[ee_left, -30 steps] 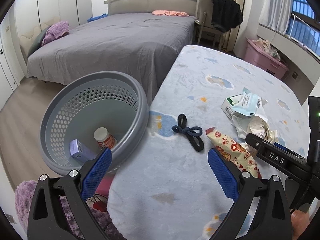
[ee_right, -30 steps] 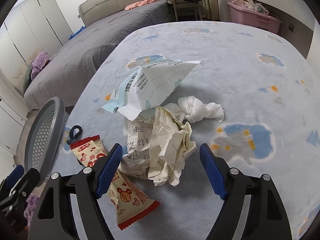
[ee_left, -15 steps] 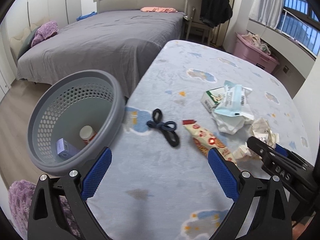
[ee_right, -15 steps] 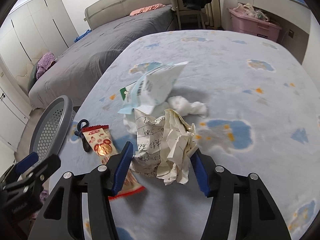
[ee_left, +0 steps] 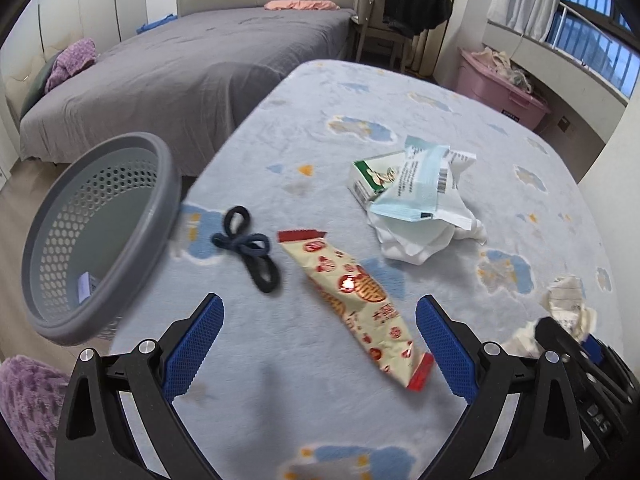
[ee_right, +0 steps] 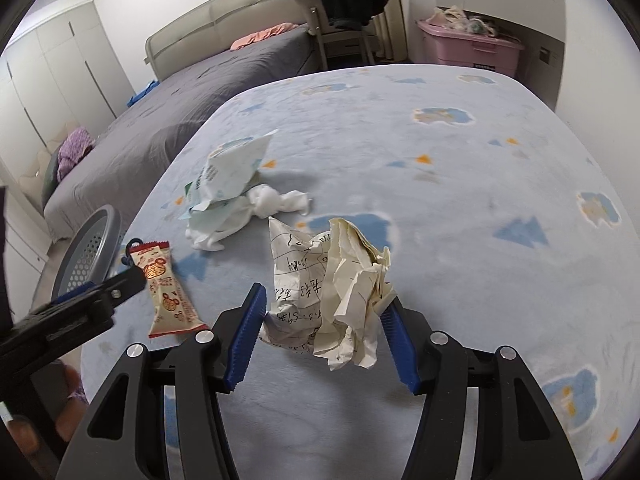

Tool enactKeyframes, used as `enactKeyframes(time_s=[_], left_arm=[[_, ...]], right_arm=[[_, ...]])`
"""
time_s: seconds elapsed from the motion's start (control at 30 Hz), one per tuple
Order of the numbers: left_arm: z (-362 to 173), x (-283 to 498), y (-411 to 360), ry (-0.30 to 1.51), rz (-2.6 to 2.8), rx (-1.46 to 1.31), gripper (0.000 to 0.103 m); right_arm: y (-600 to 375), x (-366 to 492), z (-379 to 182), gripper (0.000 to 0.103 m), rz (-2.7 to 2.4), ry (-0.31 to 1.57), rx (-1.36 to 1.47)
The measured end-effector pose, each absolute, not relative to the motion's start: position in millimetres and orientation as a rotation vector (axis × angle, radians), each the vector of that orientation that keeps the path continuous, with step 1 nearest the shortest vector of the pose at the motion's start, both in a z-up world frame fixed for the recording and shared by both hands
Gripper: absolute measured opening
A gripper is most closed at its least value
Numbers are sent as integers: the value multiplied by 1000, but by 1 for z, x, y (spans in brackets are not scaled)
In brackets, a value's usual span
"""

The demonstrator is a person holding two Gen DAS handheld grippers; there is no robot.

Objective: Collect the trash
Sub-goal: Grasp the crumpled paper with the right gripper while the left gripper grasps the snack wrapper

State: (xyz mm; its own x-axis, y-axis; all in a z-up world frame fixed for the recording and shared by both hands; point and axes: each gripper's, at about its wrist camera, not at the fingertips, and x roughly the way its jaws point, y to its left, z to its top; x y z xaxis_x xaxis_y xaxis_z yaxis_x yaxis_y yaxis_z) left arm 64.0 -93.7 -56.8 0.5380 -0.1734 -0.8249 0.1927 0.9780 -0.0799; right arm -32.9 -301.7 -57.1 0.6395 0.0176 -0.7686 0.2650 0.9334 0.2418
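My right gripper [ee_right: 322, 334] is shut on a wad of crumpled paper [ee_right: 332, 292] and holds it above the blue blanket. My left gripper [ee_left: 318, 340] is open and empty, hovering over a red-and-cream snack wrapper [ee_left: 356, 300], which also shows in the right wrist view [ee_right: 166, 288]. A grey perforated basket [ee_left: 92, 236] sits at the table's left edge with a small box inside. A pale blue packet [ee_left: 416, 184] lies on white tissue [ee_left: 416, 240] beside a green-and-white carton [ee_left: 372, 178]. The crumpled paper also shows at the right of the left wrist view [ee_left: 568, 300].
Dark hair ties [ee_left: 250, 248] lie between the basket and the wrapper. A grey bed [ee_left: 180, 72] stands behind the table, a chair with black clothing [ee_left: 404, 12] and a pink bin [ee_left: 500, 88] at the back right.
My right gripper closed on the crumpled paper and lifted it off the pile. My left gripper moved right, from near the basket to over the snack wrapper.
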Motion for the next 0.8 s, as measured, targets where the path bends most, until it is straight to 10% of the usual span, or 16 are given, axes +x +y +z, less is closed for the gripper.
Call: enactKeyframes(time_s=[0.37,0.67,0.8], left_arm=[[-82,76,-114,1008,-184,38,92],[-88,78,-119,1032,-232,73,33],[-83,73,-117,1032,-271,76,24]], right_arm=[[-312,-40,-59,56,-121,844,391],[-314,-41,-60,56,-114,841,403],[-312,-41,-60,56,-107,844,401]])
